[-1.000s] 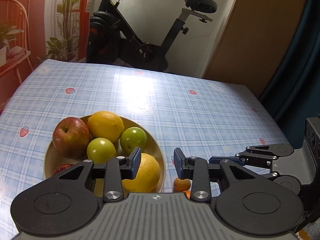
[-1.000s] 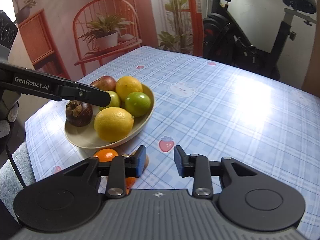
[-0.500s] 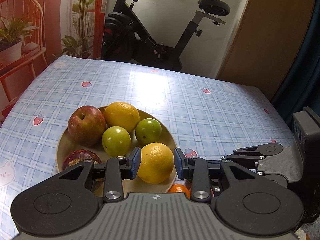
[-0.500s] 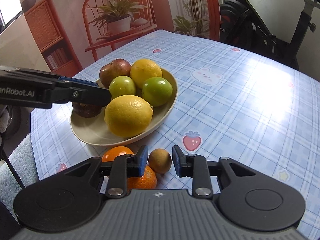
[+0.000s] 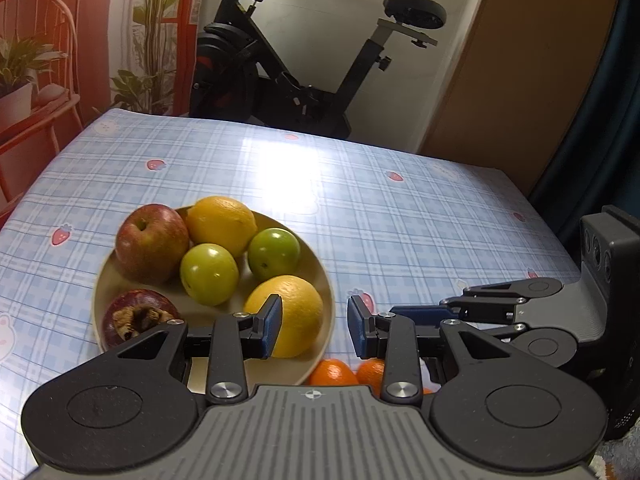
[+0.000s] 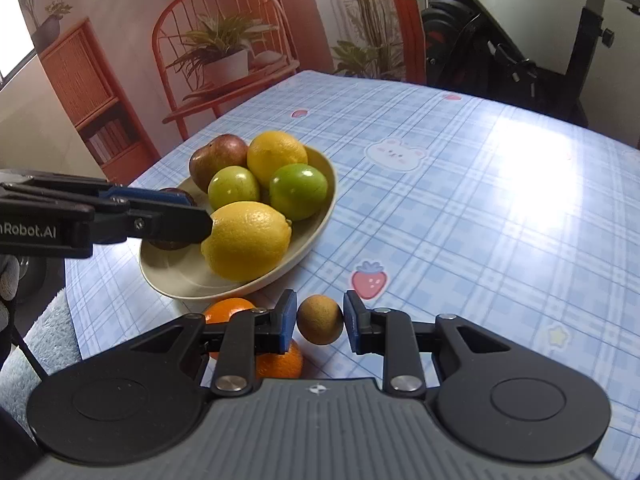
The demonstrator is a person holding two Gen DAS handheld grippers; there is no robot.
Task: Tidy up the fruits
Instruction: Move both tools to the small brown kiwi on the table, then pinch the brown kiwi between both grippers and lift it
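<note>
While 2 oranges (image 6: 280, 362) crowd the right gripper (image 6: 320, 322), bowl (image 6: 316, 232) adjoins.

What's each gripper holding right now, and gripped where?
The right gripper is shut on the small brown fruit, pads on its left and right sides. The left gripper holds nothing; its pads sit apart above the bowl rim.

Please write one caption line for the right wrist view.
Right gripper fingers closed on a small round brown fruit beside the beige bowl of fruit.
</note>
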